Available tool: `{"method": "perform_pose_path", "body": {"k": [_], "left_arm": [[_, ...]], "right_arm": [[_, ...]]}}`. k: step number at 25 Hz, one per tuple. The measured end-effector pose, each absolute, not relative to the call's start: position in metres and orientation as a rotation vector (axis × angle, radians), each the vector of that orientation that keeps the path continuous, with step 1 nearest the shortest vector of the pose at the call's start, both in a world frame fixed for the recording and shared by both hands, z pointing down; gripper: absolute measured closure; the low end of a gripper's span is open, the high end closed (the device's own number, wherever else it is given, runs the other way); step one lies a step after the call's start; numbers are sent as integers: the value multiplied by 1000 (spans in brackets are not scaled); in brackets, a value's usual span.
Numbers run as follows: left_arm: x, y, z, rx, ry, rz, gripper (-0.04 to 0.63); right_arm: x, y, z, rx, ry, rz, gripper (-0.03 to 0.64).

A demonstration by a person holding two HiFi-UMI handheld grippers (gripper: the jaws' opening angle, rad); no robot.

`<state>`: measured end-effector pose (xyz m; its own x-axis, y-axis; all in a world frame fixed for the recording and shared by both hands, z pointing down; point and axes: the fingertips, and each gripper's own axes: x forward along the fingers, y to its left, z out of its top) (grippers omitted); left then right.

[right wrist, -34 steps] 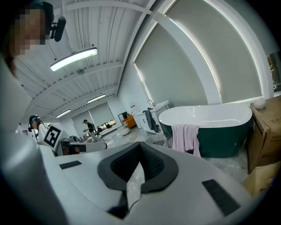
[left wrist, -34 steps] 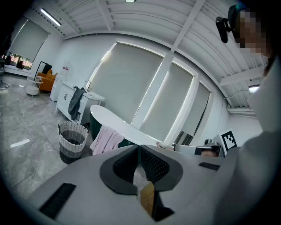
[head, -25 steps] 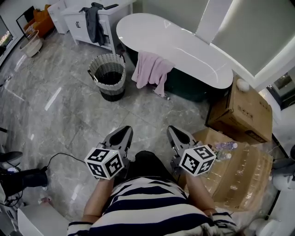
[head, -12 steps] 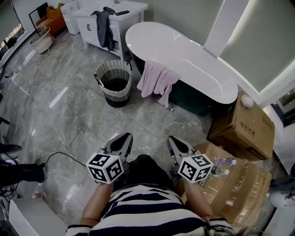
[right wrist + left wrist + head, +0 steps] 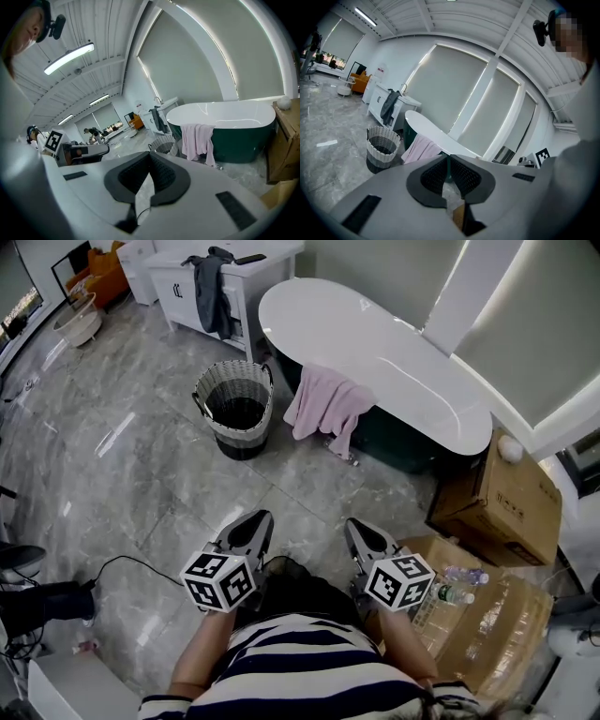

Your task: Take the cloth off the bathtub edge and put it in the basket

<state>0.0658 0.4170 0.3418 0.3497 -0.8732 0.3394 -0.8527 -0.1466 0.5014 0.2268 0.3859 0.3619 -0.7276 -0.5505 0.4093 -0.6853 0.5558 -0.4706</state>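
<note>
Pink cloth [image 5: 328,405] droops over the bathtub [image 5: 384,348] rim near the basket [image 5: 234,411]; bare floor [image 5: 159,479] ahead; left tongs [image 5: 256,520] and right tongs [image 5: 358,528] closed, empty.

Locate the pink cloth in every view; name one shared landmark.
Head view: cloth upper centre, over the tub edge.
Left gripper view: cloth left of centre, right of the basket.
Right gripper view: cloth right of centre, on the tub.
Shared landmark: the basket, left of it.

One cloth [image 5: 328,407], one basket [image 5: 210,414], one bathtub [image 5: 375,343], two grippers [image 5: 251,524] [image 5: 362,532], perhaps two boxes [image 5: 502,498] [image 5: 492,620].
</note>
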Motion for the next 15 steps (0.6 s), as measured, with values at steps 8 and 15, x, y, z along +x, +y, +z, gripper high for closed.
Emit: {"method": "perform_pose_path", "body": {"k": [8,15], "left_arm": [[15,370,350,2007,-1444,-32,561],[-9,347,362,2021,-1393,-29,561]], "right_arm": [[166,343,357,1050,-2572,924,591],[143,323,354,1099,-2551,901,591]]}}
